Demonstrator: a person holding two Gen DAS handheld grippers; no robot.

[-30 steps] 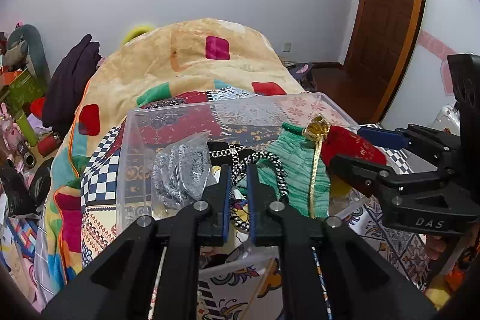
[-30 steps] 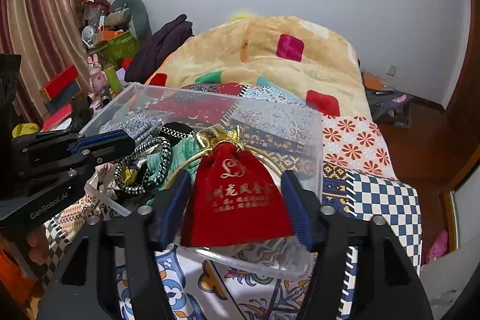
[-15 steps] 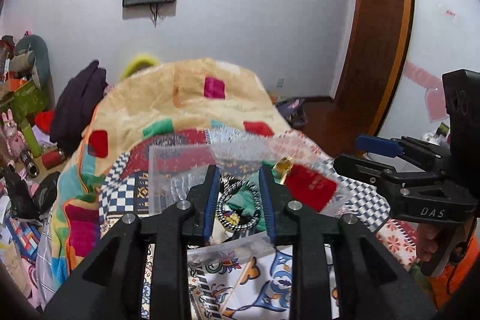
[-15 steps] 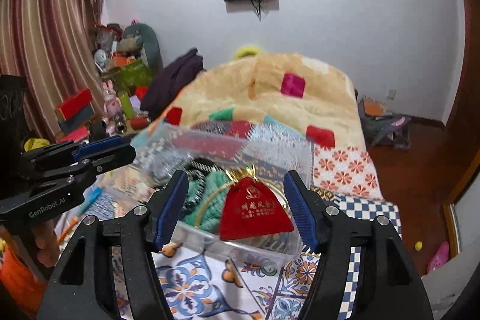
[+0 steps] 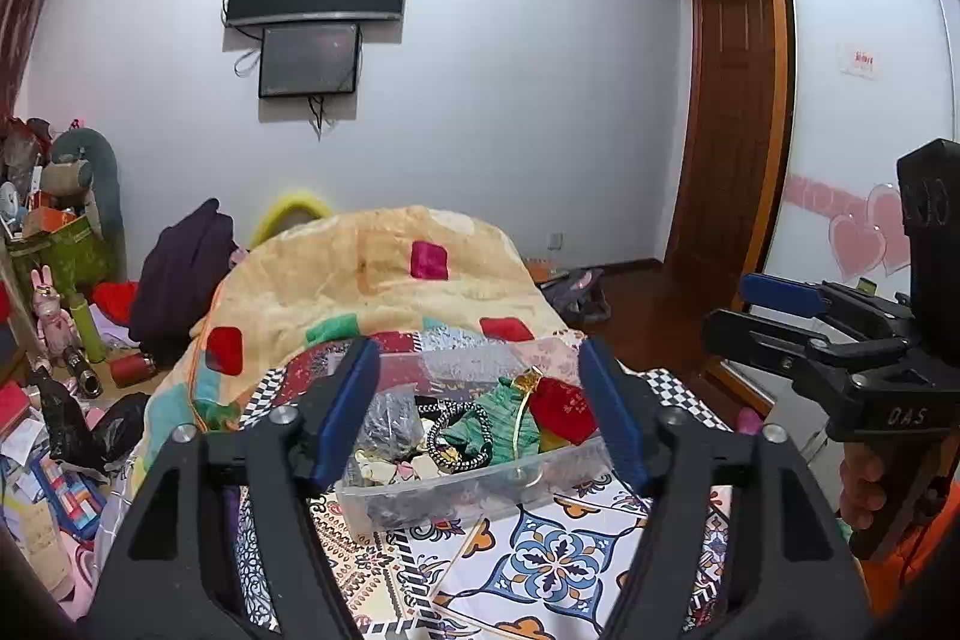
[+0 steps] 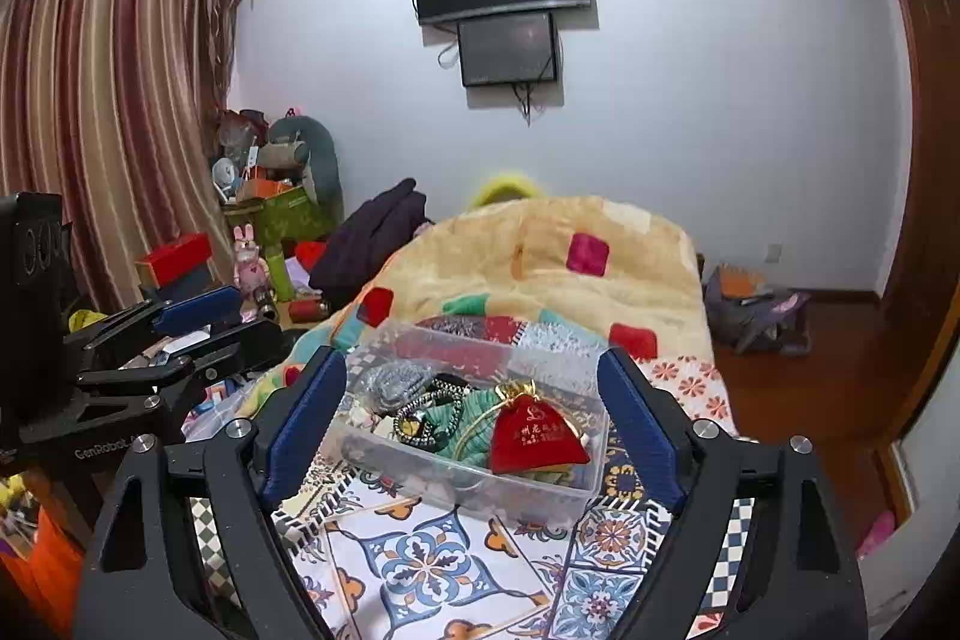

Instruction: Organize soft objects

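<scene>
A clear plastic bin sits on the patterned bed cover. It holds a red drawstring pouch, a green knit piece, a black-and-white cord and a grey mesh item. My left gripper is open and empty, held back from the bin. My right gripper is open and empty, also back from the bin. Each gripper shows in the other's view, the right and the left.
A yellow patchwork quilt is heaped behind the bin. Clutter, boxes and toys fill the left side by the curtain. A wooden door and bags on the floor are to the right.
Both grippers have pulled up and back from the bin. The left jaws have opened wide. The red pouch now lies in the bin, free of the right gripper.
</scene>
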